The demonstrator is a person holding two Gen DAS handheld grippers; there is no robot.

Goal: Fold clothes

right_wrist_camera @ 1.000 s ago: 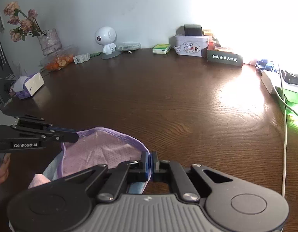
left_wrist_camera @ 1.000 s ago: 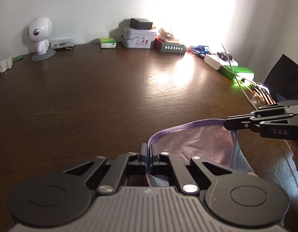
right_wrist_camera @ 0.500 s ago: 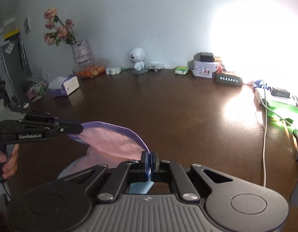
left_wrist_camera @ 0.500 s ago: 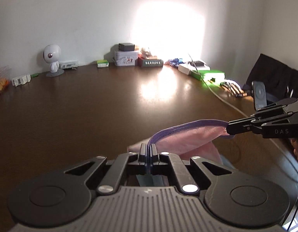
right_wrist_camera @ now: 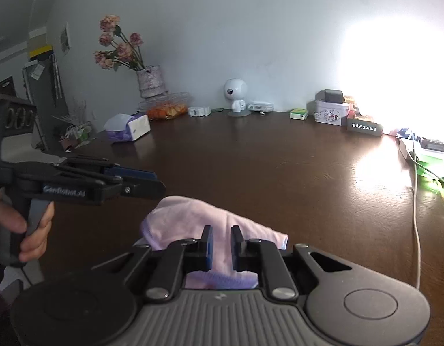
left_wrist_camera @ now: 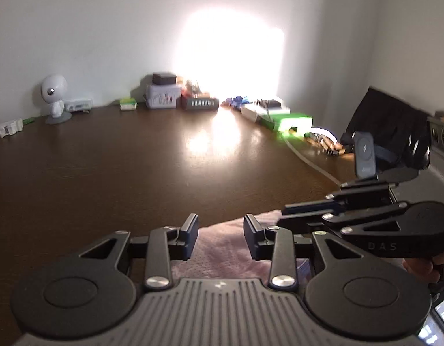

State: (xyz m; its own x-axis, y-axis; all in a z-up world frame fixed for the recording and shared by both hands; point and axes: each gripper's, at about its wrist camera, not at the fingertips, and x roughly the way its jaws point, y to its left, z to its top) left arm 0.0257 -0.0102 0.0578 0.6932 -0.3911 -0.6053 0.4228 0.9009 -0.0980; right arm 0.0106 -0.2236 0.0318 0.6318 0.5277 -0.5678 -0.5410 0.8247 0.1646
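A small pink garment (right_wrist_camera: 198,219) with a purple edge lies in a loose heap on the dark wooden table (right_wrist_camera: 265,167), near its front edge. My right gripper (right_wrist_camera: 222,243) hovers just over it, its jaws opening with only a narrow gap and no cloth pinched. In the left wrist view the same pink garment (left_wrist_camera: 222,242) shows under my left gripper (left_wrist_camera: 221,238), whose jaws are opening wider, nothing held between them. The two grippers sit close side by side: the left gripper (right_wrist_camera: 152,183) appears at the left of the right wrist view, the right gripper (left_wrist_camera: 285,214) at the right of the left wrist view.
Along the back wall stand a white robot figure (right_wrist_camera: 235,95), a tin box (right_wrist_camera: 331,112), a dark sign (right_wrist_camera: 364,127), a vase of flowers (right_wrist_camera: 148,82) and a tissue box (right_wrist_camera: 129,127). A white cable (right_wrist_camera: 416,201) and green items (left_wrist_camera: 291,121) run along the right side.
Both grippers held the garment's purple edge stretched between them above the table. They have let go; the garment has dropped into a heap, and both pairs of jaws have parted.
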